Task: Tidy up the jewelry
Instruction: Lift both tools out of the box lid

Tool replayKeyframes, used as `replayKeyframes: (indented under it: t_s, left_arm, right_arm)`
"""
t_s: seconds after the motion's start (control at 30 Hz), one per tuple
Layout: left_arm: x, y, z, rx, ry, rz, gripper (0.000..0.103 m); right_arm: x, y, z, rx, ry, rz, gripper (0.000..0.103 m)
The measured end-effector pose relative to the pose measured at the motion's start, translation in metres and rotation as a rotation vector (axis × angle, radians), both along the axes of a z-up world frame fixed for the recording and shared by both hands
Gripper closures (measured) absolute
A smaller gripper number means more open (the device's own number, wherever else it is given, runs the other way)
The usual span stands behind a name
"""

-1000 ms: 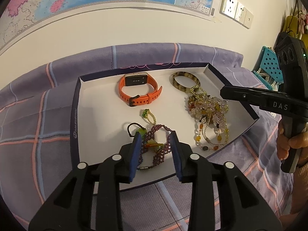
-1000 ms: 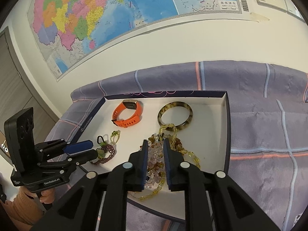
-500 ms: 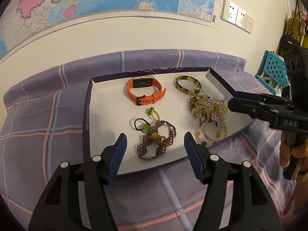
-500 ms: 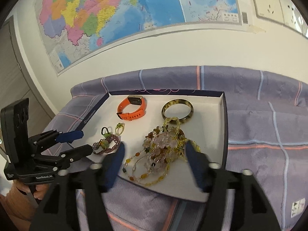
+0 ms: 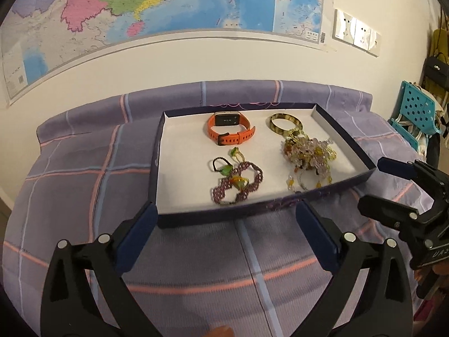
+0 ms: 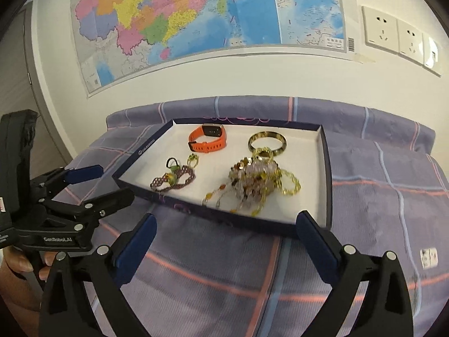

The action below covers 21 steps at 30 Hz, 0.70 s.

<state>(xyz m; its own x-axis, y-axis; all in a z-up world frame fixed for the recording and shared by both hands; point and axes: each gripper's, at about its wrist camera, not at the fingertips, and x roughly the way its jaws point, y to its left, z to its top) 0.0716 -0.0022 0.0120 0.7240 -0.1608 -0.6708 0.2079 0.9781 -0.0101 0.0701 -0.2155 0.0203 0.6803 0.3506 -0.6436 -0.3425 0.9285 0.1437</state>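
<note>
A dark blue tray (image 5: pixel 157 168) with a white floor lies on the bed. In it are an orange watch (image 5: pixel 230 132), a mottled bangle (image 5: pixel 284 122), a heap of pale and amber bead strings (image 5: pixel 308 154), a purple beaded bracelet (image 5: pixel 238 182) and a small green ring (image 5: pixel 235 151). My left gripper (image 5: pixel 227 209) hovers before the tray's near wall, its jaws opening wide, nothing between them. My right gripper (image 6: pixel 227 220) hangs before the tray's near right corner, its jaws opening too, and it holds nothing. Each gripper shows in the other's view: right gripper (image 5: pixel 376 185), left gripper (image 6: pixel 113 182).
A purple plaid sheet (image 5: pixel 252 266) covers the bed under the tray. A wall map (image 6: pixel 196 14) and sockets (image 6: pixel 393 33) are behind. A teal chair (image 5: pixel 415 115) stands at the far right. A hand (image 6: pixel 19 261) holds the left gripper's grip.
Both grippers drew back from the tray and spread their jaws wide. The purple bracelet and the bead heap, earlier between the jaws, lie free in the tray.
</note>
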Motion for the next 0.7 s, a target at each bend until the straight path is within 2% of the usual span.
replayKeyframes:
  t_s: [0.13,0.7]
  left_arm:
    - [-0.013,-0.001,0.000,0.022,-0.010,0.025,0.006]
    - [-0.045,-0.009,-0.008,0.007,0.022,0.053,0.006]
  right_arm:
    - [-0.011,0.002,-0.008,-0.021,0.022,-0.007,0.007]
    - [-0.035,-0.001,-0.014,-0.015,0.038,-0.032,0.007]
